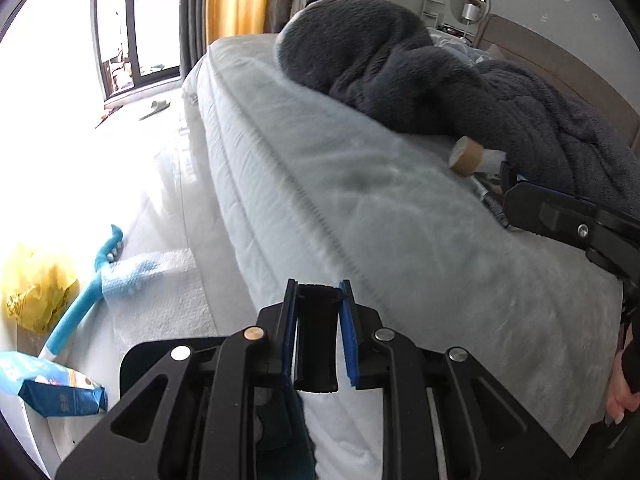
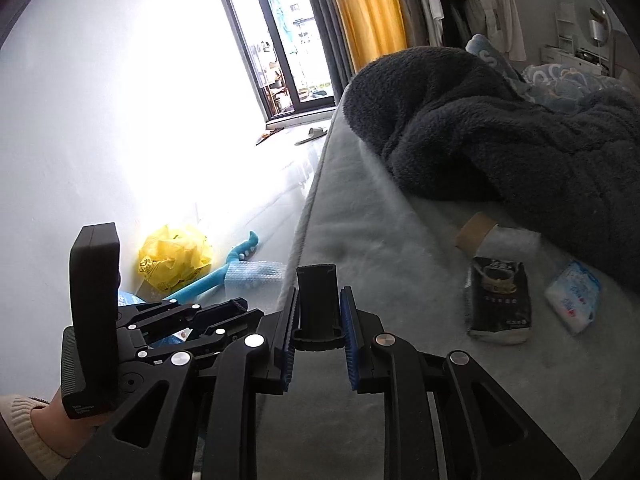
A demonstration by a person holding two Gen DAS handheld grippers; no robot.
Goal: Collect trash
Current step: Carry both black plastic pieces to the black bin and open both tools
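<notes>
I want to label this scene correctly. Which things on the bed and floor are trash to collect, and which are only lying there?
Likely trash:
- black packet
- white-blue packet
- cardboard roll
- yellow bag, perhaps for the trash

Just lying about:
- dark blanket
- blue brush
- slipper

Home bedroom: bed (image 1: 360,184), hanging clothes (image 2: 460,0).

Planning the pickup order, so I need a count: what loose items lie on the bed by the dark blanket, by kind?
Tape roll: 1
Black packet: 1
White-blue packet: 1
Total: 3, all on the bed near the blanket.
</notes>
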